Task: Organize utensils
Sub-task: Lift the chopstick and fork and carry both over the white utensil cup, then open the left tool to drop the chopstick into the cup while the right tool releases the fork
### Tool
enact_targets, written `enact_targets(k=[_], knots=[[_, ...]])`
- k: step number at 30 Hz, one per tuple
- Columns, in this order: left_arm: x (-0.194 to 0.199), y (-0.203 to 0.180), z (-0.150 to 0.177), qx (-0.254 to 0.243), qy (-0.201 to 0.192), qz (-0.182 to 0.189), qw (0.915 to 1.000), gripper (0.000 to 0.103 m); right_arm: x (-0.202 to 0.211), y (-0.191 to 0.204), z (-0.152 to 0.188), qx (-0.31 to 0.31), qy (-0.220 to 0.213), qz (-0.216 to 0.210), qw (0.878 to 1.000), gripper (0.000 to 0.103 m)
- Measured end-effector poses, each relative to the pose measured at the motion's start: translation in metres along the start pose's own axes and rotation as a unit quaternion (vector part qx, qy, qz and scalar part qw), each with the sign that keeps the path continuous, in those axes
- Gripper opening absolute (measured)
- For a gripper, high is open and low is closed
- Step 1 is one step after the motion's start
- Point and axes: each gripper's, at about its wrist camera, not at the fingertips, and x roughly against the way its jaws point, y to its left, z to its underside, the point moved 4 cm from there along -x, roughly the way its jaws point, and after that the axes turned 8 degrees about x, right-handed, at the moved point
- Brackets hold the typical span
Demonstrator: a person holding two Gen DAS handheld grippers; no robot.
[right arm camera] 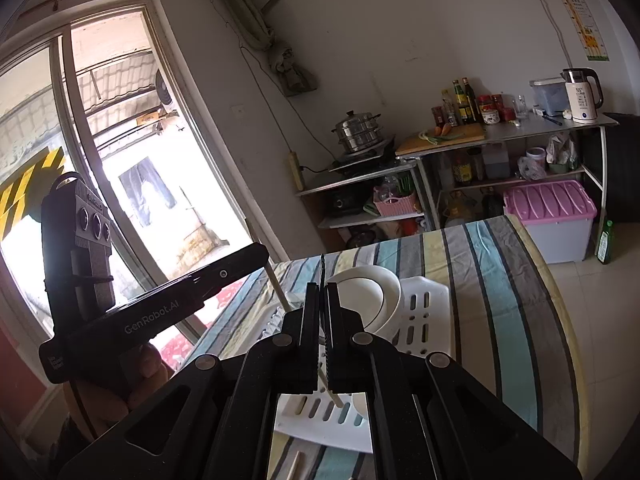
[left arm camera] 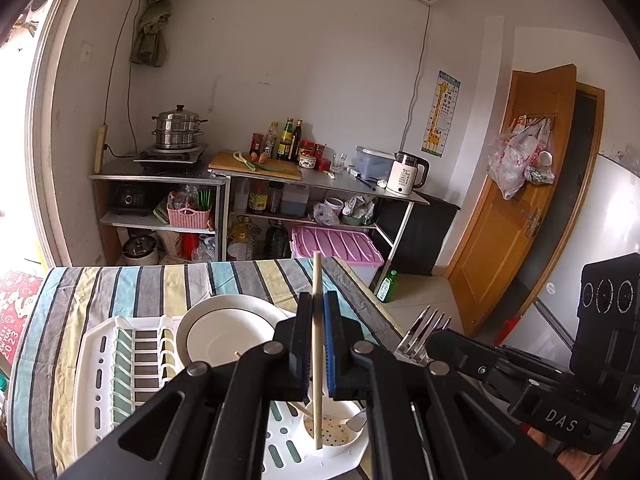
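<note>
My left gripper (left arm camera: 318, 300) is shut on a wooden chopstick (left arm camera: 317, 272) that stands almost upright. The chopstick's lower end hangs over the white perforated utensil cup (left arm camera: 340, 446) at the corner of the white dish rack (left arm camera: 100, 360). My right gripper (left arm camera: 430, 346) is beside it on the right, shut on a metal fork (left arm camera: 426, 326) with its tines pointing up and away. In the right wrist view the right gripper (right arm camera: 322, 288) clamps the fork (right arm camera: 321, 268) edge-on. There the left gripper (right arm camera: 262, 254) holds the chopstick (right arm camera: 277, 284) to its left.
A white plate (left arm camera: 228, 332) leans in the rack on the striped tablecloth (left arm camera: 168, 284). Another chopstick (right arm camera: 295, 468) lies on the cloth near the front. Kitchen shelves (left arm camera: 256, 176), a pink-lidded bin (left arm camera: 336, 242) and a green bottle (left arm camera: 387, 286) stand beyond the table.
</note>
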Motion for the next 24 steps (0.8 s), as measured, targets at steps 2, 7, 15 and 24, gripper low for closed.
enact_targets(k=[2,7,15,24], knots=[[-0.008,0.0,0.0,0.001,0.001,0.001,1.0,0.006,-0.005,-0.003,0.0,-0.001,0.001,-0.002,1.0,0.001],[-0.022,0.001,0.002,0.001,0.003,0.008,1.0,0.006,-0.015,-0.012,0.0,-0.007,0.005,-0.002,1.0,0.001],[-0.041,0.01,0.015,0.004,0.022,0.01,0.9997,0.006,-0.029,-0.026,0.009,-0.021,0.015,0.001,1.0,0.001],[-0.052,0.02,0.038,0.002,0.053,-0.003,0.9986,0.006,-0.042,-0.039,0.029,-0.035,0.041,0.015,0.998,0.001]])
